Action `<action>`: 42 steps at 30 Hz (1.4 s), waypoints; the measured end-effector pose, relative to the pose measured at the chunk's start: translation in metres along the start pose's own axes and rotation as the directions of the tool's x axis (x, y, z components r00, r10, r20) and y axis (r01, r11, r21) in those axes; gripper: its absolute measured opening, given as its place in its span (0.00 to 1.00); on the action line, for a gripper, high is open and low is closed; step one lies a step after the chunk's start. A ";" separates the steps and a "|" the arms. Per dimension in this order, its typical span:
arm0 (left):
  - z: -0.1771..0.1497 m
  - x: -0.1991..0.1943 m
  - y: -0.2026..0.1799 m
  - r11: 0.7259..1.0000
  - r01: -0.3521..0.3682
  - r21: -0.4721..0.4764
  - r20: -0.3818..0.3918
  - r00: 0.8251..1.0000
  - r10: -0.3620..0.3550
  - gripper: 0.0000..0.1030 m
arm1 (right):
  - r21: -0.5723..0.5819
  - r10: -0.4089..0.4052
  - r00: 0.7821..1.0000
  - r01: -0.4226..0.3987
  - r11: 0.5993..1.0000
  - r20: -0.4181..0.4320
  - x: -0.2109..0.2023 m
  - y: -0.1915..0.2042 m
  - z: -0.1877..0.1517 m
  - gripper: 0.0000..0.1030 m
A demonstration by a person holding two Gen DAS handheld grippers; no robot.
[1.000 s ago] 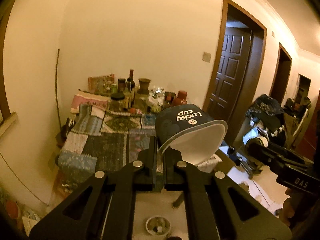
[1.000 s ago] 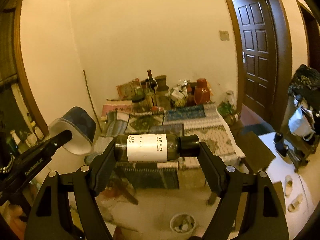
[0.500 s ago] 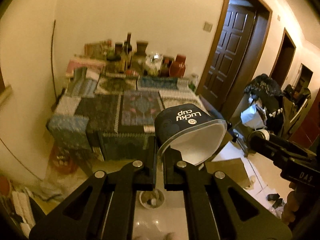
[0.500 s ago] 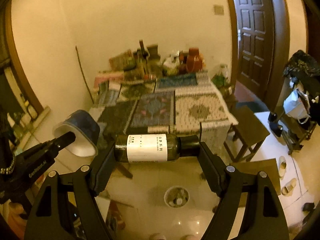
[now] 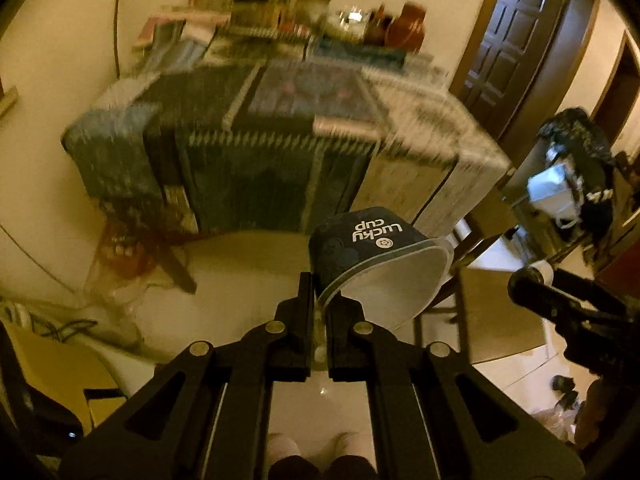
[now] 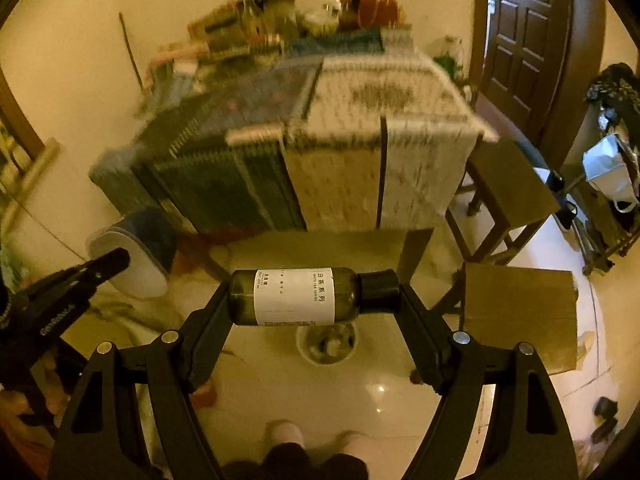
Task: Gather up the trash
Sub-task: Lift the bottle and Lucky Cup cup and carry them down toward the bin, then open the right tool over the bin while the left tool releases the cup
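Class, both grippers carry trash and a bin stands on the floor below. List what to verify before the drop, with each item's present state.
1. Left gripper shut on cup rim: ok.
2. Right gripper shut on bottle, end to end: ok.
3. Bottle cap on: ok.
4. Bin in view below bottle: ok.
5. Cup above bin: not ok, cup is off to the left.
6. Room left in bin: cannot tell.

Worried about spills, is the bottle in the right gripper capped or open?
Capped: the bottle lies sideways with its black cap on.
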State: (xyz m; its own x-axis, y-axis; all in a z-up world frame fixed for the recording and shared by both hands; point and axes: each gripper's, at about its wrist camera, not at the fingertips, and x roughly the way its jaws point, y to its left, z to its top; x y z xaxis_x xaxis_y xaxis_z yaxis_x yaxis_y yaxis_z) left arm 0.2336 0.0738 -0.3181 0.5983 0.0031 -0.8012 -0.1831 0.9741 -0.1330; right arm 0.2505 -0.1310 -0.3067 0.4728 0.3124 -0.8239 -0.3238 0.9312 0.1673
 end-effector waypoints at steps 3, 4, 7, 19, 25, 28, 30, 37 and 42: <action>-0.022 0.041 0.012 0.999 -0.029 -0.022 -0.038 0.999 0.028 0.03 | -0.022 0.002 0.999 -0.002 1.000 -0.032 0.038 -0.001 -0.011 0.75; -0.026 0.051 0.016 0.999 -0.033 -0.030 -0.048 0.998 0.032 0.03 | -0.028 0.009 0.999 -0.010 1.000 -0.041 0.050 0.000 -0.015 0.75; -0.042 0.085 0.028 0.997 -0.046 -0.064 -0.077 0.996 0.041 0.03 | -0.039 0.042 0.997 -0.045 0.998 -0.065 0.086 0.001 -0.024 0.75; -0.084 0.194 0.045 0.995 -0.074 -0.067 -0.188 0.980 0.061 0.03 | 0.050 0.158 0.964 -0.150 0.987 -0.214 0.191 -0.009 -0.053 0.75; -0.096 0.240 0.036 0.996 -0.017 -0.088 -0.277 0.961 -0.008 0.03 | 0.075 0.122 0.961 -0.106 0.992 -0.250 0.204 -0.030 -0.057 0.75; -0.097 0.260 0.027 0.996 0.009 -0.091 -0.302 0.953 -0.036 0.04 | 0.092 0.108 0.962 -0.088 0.992 -0.250 0.204 -0.039 -0.052 0.75; -0.100 0.278 0.020 0.996 0.017 -0.088 -0.332 0.942 -0.045 0.24 | 0.100 0.093 0.966 -0.071 0.992 -0.243 0.203 -0.045 -0.050 0.75; -0.114 0.305 0.010 0.998 -0.031 -0.056 -0.453 0.891 0.002 0.45 | 0.114 0.084 0.969 -0.059 0.992 -0.232 0.192 -0.052 -0.043 0.75; -0.095 0.258 0.002 0.999 -0.026 -0.045 -0.414 0.910 0.005 0.45 | 0.099 0.093 0.973 -0.073 0.992 -0.212 0.160 -0.049 -0.032 0.75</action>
State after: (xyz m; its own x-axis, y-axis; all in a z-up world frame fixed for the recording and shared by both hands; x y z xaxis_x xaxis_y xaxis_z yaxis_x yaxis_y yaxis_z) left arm 0.3135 0.0547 -0.5805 0.2213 -0.0860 -0.9714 -0.2330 0.9626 -0.1383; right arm 0.3156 -0.1329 -0.4643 0.2560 0.3508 -0.9008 -0.2751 0.9197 0.2800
